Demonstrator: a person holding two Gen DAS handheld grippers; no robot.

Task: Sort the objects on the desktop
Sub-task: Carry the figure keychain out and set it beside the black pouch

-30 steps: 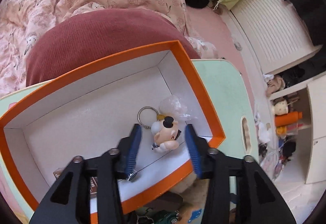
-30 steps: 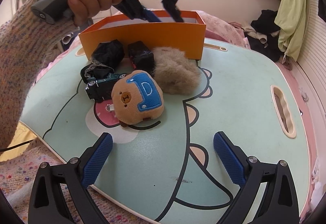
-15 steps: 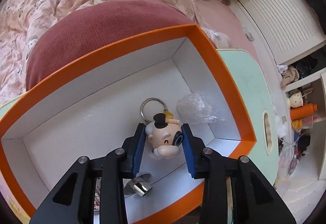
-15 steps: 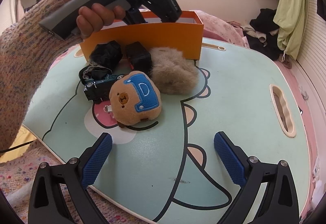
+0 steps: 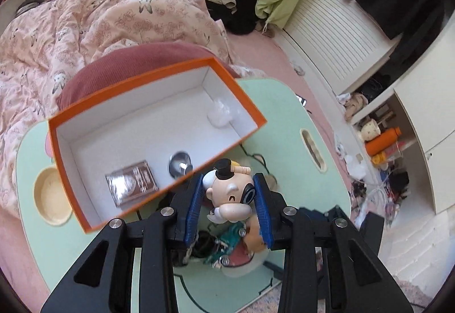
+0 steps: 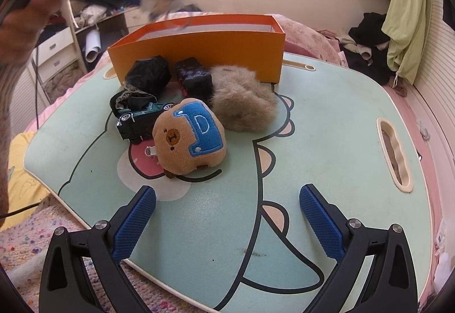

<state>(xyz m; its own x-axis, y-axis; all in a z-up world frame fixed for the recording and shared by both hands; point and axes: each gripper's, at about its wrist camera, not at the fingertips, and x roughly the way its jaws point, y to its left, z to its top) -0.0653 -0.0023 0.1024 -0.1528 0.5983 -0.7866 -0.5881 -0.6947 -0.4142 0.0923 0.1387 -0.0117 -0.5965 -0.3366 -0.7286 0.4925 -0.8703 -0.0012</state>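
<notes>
1. Left wrist view: the orange box [image 5: 159, 125] sits on the mint-green table [image 5: 284, 125], holding from left to right a brown foil packet [image 5: 131, 186], a shiny metal piece [image 5: 179, 163] and a clear plastic wrapper [image 5: 220, 113].
2. Right of these, the left gripper [image 5: 229, 199] is clamped on a cartoon figurine keychain [image 5: 230, 193], held above the box's near edge.
3. Right wrist view: a green toy car [image 6: 142, 121], bear plush [image 6: 190, 139] and fur pompom [image 6: 244, 102] lie before the box.
4. The right gripper [image 6: 227, 223] hangs wide apart, empty, over the table.
</notes>
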